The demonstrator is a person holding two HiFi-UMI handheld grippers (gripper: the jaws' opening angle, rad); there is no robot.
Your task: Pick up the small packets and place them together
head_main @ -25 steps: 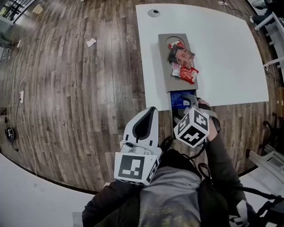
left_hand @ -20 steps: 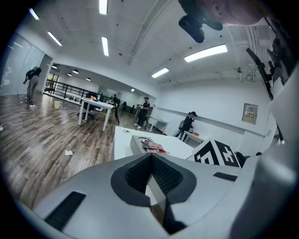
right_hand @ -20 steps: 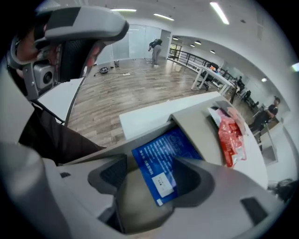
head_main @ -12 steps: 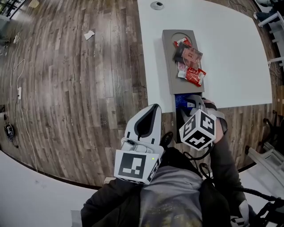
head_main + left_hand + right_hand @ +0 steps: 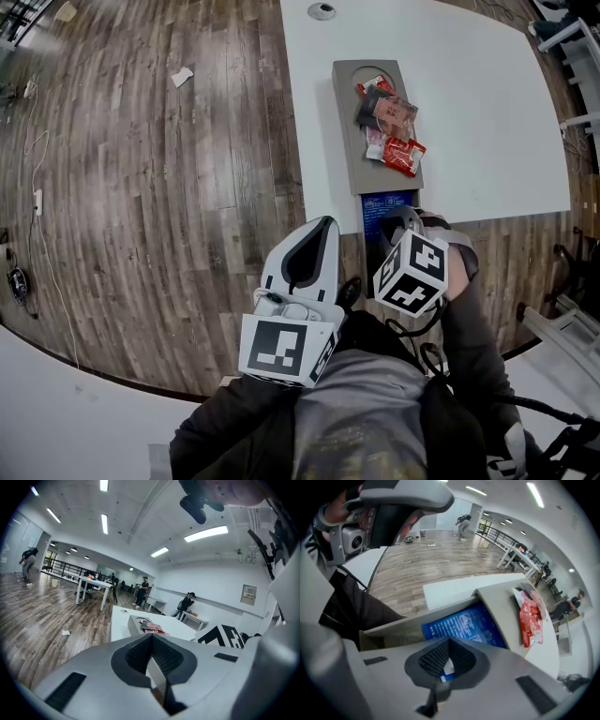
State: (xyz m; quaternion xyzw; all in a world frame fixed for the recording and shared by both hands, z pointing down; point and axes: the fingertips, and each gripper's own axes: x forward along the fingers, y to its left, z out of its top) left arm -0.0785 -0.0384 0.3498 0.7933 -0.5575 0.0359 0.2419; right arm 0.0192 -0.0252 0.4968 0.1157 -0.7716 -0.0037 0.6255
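Note:
A grey tray (image 5: 352, 155) lies on the white table (image 5: 469, 112). Several small red and dark packets (image 5: 386, 127) are piled on its far half, with a red packet (image 5: 529, 620) nearest me. A flat blue packet (image 5: 384, 206) lies at the tray's near end by the table edge. My right gripper (image 5: 399, 223) is shut on the near edge of this blue packet (image 5: 464, 623), and a blue-white corner shows between its jaws (image 5: 447, 656). My left gripper (image 5: 314, 246) hangs over the floor beside the table, shut and empty (image 5: 151, 644). The pile (image 5: 151, 629) shows far ahead of it.
The table's near edge runs just ahead of my body, with wooden floor to the left. A scrap of paper (image 5: 182, 76) and a cable (image 5: 37, 202) lie on the floor. A round grommet (image 5: 322, 10) sits at the table's far corner. Other tables and people stand in the room.
My right gripper stays at the blue packet's near end and has shifted only slightly. The left gripper holds its place.

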